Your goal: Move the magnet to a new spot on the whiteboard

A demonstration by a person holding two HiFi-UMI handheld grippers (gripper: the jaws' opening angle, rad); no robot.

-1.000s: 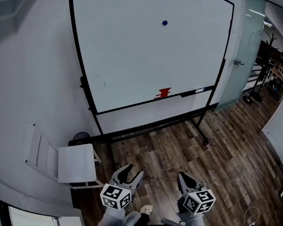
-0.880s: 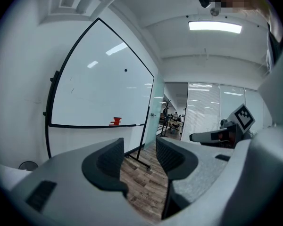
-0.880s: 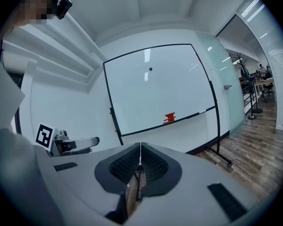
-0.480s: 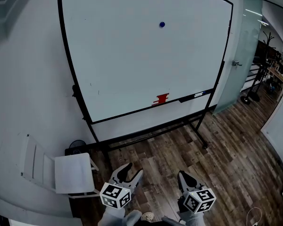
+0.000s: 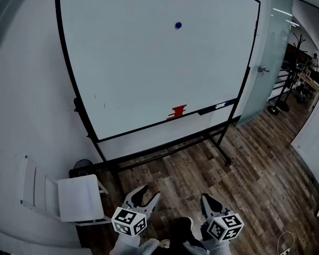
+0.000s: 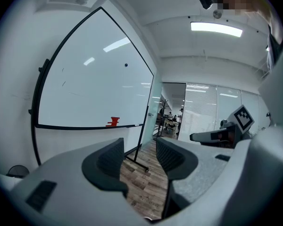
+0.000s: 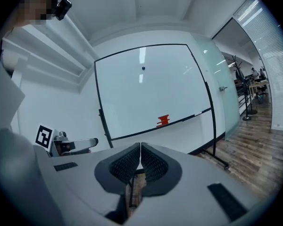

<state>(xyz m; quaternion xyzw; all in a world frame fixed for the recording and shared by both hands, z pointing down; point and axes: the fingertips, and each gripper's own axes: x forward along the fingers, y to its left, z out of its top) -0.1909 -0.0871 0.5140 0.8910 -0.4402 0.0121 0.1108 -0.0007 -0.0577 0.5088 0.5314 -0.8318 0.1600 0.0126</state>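
A small dark blue magnet sticks high on the whiteboard, also seen as a dot magnet and magnet in the gripper views. Both grippers hang low, far from the board, over the wooden floor. My left gripper is open with nothing between its jaws. My right gripper is shut and empty, its pads meeting.
A red eraser and a marker lie on the board's tray. The board stands on a black wheeled frame. A white folding chair stands at the left by the wall. A glass door is to the right.
The view has shifted so the whiteboard and chair slide left in the head view. Both grippers keep their places and jaw states.
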